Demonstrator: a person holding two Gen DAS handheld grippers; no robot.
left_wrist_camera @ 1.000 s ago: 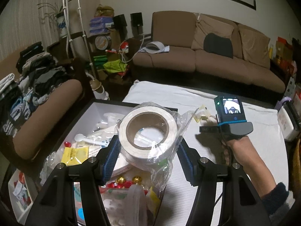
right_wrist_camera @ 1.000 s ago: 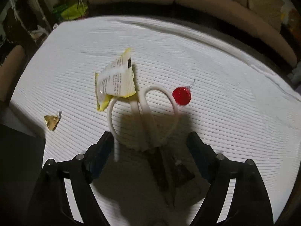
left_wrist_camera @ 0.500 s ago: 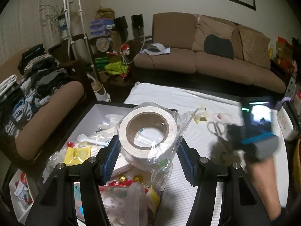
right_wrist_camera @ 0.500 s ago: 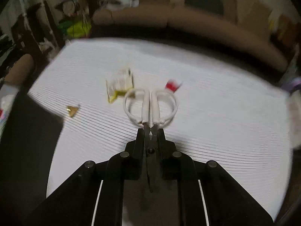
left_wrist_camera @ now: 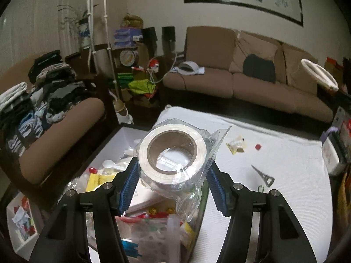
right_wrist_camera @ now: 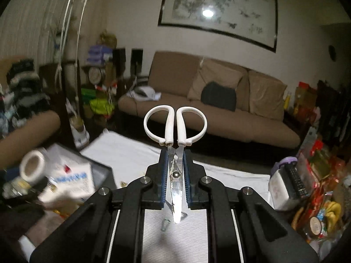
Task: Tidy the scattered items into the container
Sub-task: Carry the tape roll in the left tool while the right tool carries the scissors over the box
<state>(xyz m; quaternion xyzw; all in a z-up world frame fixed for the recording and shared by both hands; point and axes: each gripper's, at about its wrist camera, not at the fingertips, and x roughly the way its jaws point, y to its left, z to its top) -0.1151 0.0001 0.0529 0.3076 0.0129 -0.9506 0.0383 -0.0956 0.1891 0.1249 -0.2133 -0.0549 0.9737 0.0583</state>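
Left wrist view: your left tool (left_wrist_camera: 173, 173) clasps the bagged tape (left_wrist_camera: 173, 151) at frame centre, poised over the box (left_wrist_camera: 114, 138) for dropping in; a packet (left_wrist_camera: 235, 146) and candy (left_wrist_camera: 258, 146) wait on the desk (left_wrist_camera: 285, 175). Right wrist view: your right tool (right_wrist_camera: 175, 175), clenched on the scissors (right_wrist_camera: 175, 127), holds the handles forward; the box at lower left is blurred.

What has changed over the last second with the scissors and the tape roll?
The right gripper closed on the white-handled metal scissors and lifted them off the white tablecloth. The left gripper still holds the bagged white tape roll above the black-rimmed storage box.
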